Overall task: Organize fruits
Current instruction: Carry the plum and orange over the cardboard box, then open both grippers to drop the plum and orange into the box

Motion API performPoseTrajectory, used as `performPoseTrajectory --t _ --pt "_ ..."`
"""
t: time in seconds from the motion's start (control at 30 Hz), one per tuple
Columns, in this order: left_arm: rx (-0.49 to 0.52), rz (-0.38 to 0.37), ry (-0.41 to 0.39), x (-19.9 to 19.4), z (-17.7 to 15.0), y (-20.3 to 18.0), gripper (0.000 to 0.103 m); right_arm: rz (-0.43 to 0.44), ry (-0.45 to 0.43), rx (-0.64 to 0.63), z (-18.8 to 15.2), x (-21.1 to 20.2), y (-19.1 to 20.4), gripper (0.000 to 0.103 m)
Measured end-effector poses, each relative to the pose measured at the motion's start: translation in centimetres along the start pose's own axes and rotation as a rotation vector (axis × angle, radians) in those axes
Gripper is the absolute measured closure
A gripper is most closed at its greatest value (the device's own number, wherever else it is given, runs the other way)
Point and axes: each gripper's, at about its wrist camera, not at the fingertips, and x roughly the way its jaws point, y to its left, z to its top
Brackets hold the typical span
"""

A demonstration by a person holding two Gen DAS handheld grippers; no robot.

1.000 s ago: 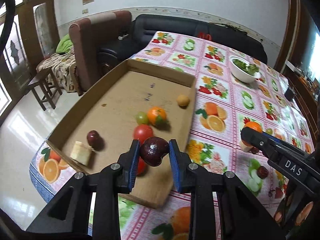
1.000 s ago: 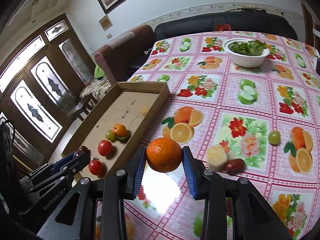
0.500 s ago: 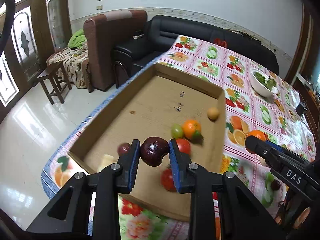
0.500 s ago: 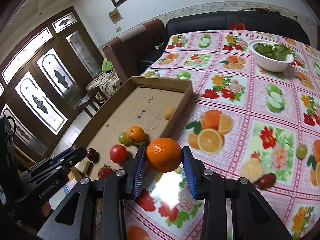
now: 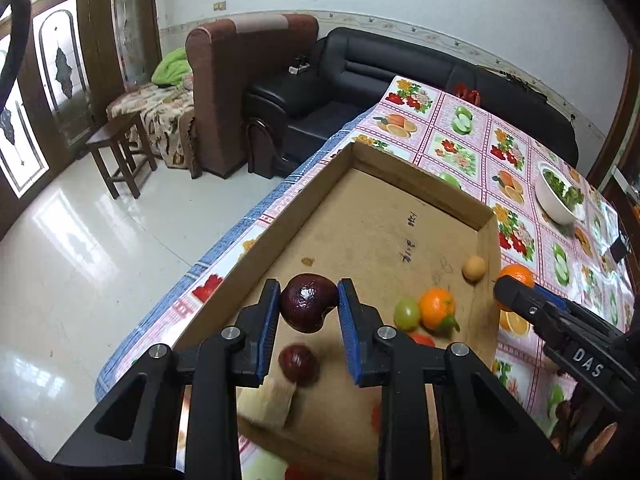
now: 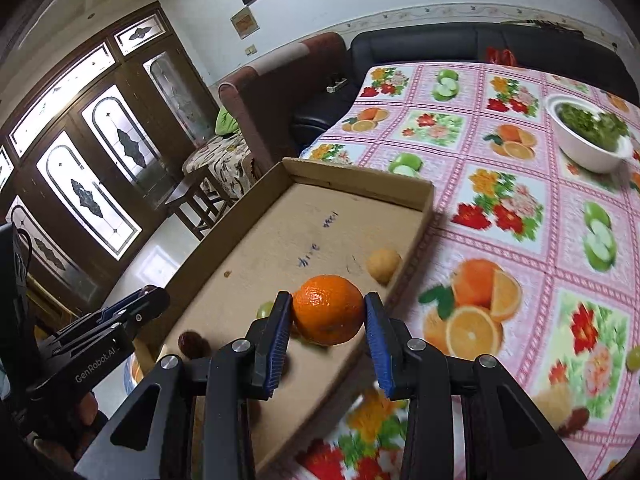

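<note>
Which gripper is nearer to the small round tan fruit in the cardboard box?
Right. The right gripper is just before the tan fruit; the left gripper is farther back.

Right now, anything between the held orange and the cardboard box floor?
Nothing visible blocks it. The right gripper holds the orange above the cardboard box, near its right wall. A green grape and a small tan fruit lie nearby; bare floor lies between them.
</note>
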Motion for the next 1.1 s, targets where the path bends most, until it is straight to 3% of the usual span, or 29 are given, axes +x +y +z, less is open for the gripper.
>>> performPoseTrajectory --t 0.33,0.67,0.83,0.93,1.1 --pt "0.028 -0.003 0.107 4.2 1.1 -1.8 0.076 -0.042 0.074 -0.039 2.9 6.1 1.0 0.066" --pt "0.042 0.003 0.199 6.7 0.1 -2.1 0.074 -0.075 0.152 -0.096 2.9 9.4 1.3 0.065" --pt "0.005 -0.011 0.191 6.0 0.2 -1.4 0.072 -0.048 0.158 -0.084 2.9 9.4 1.1 0.06" --pt "-0.014 -0.009 0.167 4.9 0.2 -0.9 0.065 -0.052 0.141 -0.081 3.0 8.6 1.2 0.059" --pt "-0.027 -0.013 0.134 3.3 -0.3 -0.5 0.061 -0.042 0.113 -0.071 2.7 6.6 1.2 0.049"
